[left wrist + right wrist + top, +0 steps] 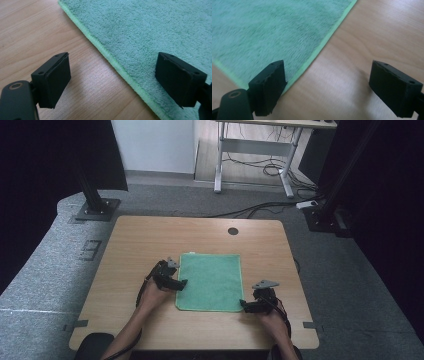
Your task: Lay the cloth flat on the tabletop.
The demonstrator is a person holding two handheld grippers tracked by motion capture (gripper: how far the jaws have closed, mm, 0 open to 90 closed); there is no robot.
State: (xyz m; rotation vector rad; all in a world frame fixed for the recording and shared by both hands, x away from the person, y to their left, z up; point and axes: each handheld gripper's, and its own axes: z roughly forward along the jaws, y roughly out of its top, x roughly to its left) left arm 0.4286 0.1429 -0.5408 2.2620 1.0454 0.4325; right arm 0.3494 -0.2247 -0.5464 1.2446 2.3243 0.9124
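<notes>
A: Right, I've got the green towel [210, 281] lying flat in the middle of the wooden table [140, 240], spread out square. My left gripper [181, 284] is down at the towel's left edge, about halfway along it.

B: Jaws?

A: Wide apart. In the left gripper view one jaw hangs over bare wood and the other over the towel [150, 30], with the stitched hem running between them. Nothing pinched.

B: And the other side?

A: The right gripper [243, 305] sits at the near right corner of the towel. Jaws spread there too. In the right gripper view the towel's corner [274, 32] comes in by the left jaw, and the right jaw is over plain tabletop [387, 30]. Whether that left jaw touches the cloth, I can't tell.

B: So no grip yet?

A: None on either side.
</notes>
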